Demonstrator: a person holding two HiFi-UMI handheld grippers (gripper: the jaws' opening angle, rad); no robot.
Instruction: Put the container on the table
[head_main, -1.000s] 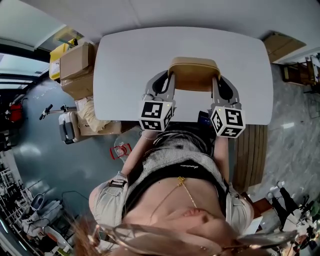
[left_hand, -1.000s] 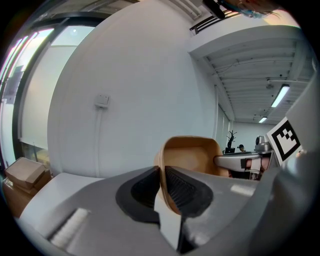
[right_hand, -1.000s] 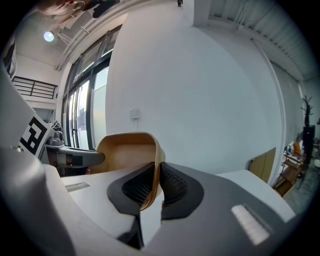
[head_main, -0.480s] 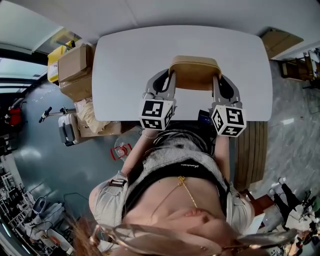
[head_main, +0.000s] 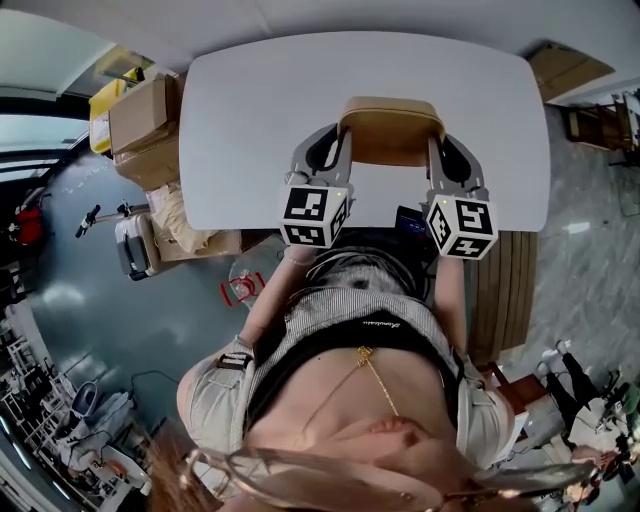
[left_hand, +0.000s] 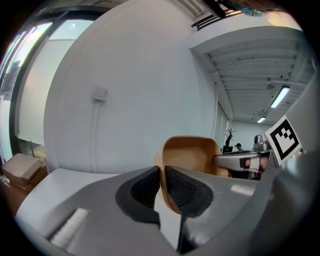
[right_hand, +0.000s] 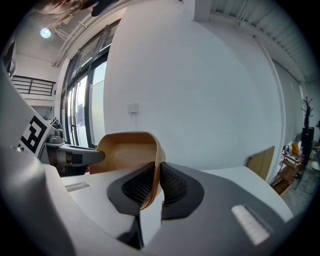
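My left tongs (left_hand: 162, 186) and right tongs (right_hand: 157, 184) pinch opposite walls of the container (head_main: 390, 128). It hangs level between them, with the table (head_main: 250, 120) directly below; I cannot tell whether they touch.

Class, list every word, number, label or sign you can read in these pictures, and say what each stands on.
No text can be read.
Left marker cube and right marker cube: black-and-white square patterns only, no letters or digits.
Dark waistband: one line of small script, too small to read.
Container: plain, no print.
Cardboard boxes: no print legible.
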